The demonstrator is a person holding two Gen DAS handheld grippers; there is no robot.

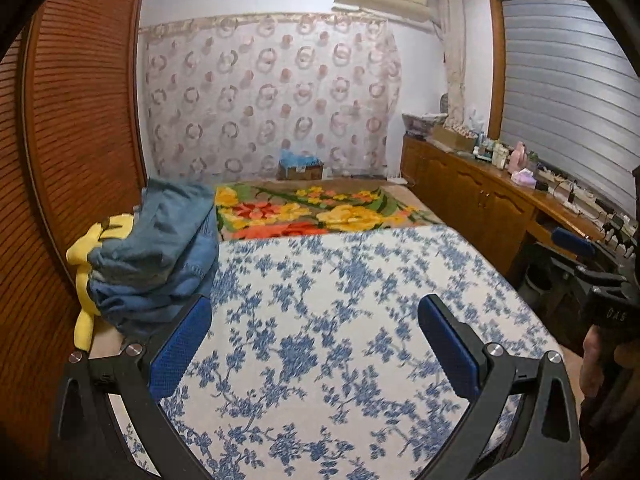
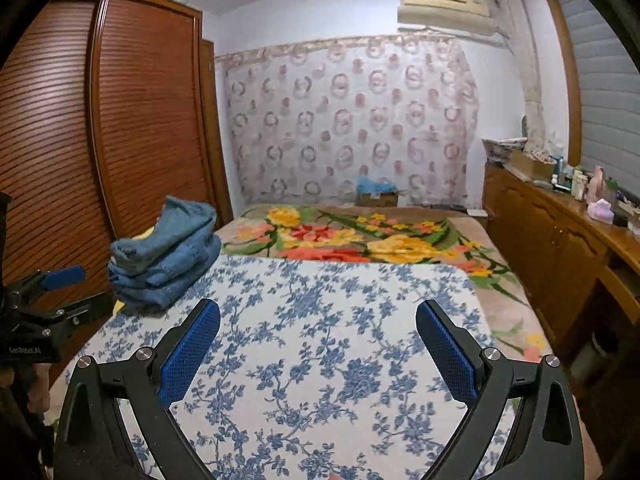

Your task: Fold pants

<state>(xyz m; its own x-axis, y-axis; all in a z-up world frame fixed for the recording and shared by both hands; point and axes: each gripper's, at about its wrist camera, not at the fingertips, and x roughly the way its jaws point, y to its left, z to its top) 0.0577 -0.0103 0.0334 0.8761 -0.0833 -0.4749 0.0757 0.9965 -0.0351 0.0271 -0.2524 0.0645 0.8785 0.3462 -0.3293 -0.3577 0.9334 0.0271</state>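
Jeans [image 1: 156,256] are sitting in a folded stack at the far left side of the bed, right up against the louvered wardrobe [image 1: 80,120], with something yellow [image 1: 86,264] poking out from under and behind them (can't tell what it is, maybe a cushion or another garment). Looks like that corner is the "done" pile, parked off to the side so the blue floral sheet [image 1: 340,320] stays free as the folding surface. Left gripper [image 1: 314,344] hangs above the sheet with its jaws spread wide and nothing between them, just beside the stack, its left blue pad overlapping the denim in its own view, though I can't tell if it touches. Right gripper [image 2: 318,346] is the same deal: jaws released, empty, pointed out over the middle of the sheet, well apart from the pile. Further back there's a flowery blanket [image 2: 360,240], and a wooden desk [image 2: 560,232] cluttered with bottles runs along the right wall. My guess is this pair is finished, since both tools are empty and nothing is laid out flat to work on.
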